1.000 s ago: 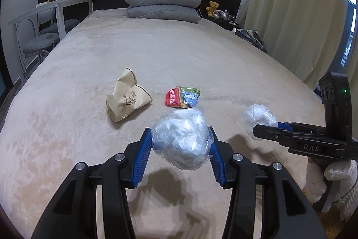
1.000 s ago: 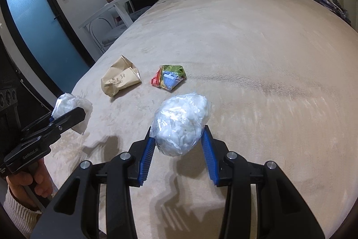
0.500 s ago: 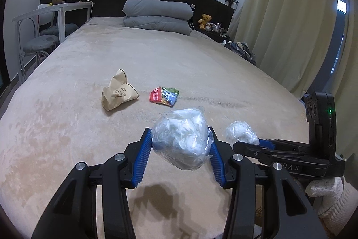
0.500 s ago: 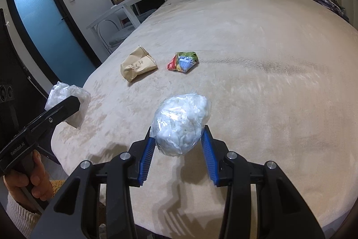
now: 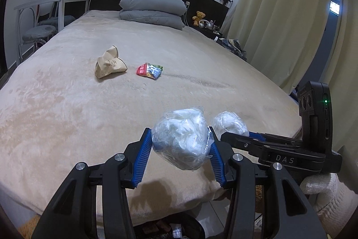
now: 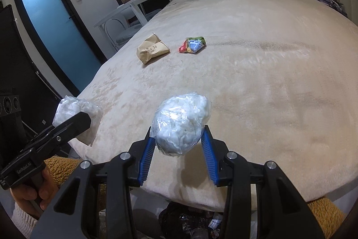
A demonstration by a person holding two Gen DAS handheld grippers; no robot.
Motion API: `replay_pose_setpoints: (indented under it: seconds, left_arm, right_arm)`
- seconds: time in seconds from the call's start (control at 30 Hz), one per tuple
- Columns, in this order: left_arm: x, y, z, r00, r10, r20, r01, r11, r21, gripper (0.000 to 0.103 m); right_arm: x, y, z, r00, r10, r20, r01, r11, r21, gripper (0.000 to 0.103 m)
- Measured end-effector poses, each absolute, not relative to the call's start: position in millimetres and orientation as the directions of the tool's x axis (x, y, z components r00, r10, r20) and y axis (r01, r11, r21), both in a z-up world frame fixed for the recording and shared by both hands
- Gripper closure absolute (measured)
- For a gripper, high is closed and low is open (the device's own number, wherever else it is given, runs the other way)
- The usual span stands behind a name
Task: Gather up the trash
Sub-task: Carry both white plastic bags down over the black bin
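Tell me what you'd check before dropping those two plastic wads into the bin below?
1. Left hand-held gripper shut on its plastic wad: ok.
2. Right hand-held gripper shut on its own wad: ok.
3. Black bin in view under the bed's edge: ok.
4. Wads directly above the bin: cannot tell.
5. Bed cleared: not ok; paper bag and snack wrapper remain.

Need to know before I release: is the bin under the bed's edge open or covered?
Open. The bin below the right gripper shows loose trash in a black liner, with no lid visible.
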State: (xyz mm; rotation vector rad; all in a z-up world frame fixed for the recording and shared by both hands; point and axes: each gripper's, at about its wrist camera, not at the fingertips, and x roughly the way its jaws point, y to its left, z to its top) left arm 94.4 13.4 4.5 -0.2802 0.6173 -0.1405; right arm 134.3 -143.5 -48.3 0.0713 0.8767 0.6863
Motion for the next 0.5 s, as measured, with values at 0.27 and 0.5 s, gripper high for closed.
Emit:
replay_pose_setpoints:
  seconds: [0.27, 0.5]
  left_arm:
    - [62, 2, -3, 0.815, -0.225, -0.534, 0.059, 0.949, -0.309, 0.056]
    - [40, -12, -9, 0.812, -0.238, -0.534, 0.083, 0.951, -0.298, 0.056]
  right_arm:
    - [92, -155, -50, 0.446, 0.591, -0.672, -0.539, 0.777, 0.325, 0.06]
    - [64, -163, -51, 0.452, 0.597, -0.663, -0.555, 0.77, 0.315, 0.06]
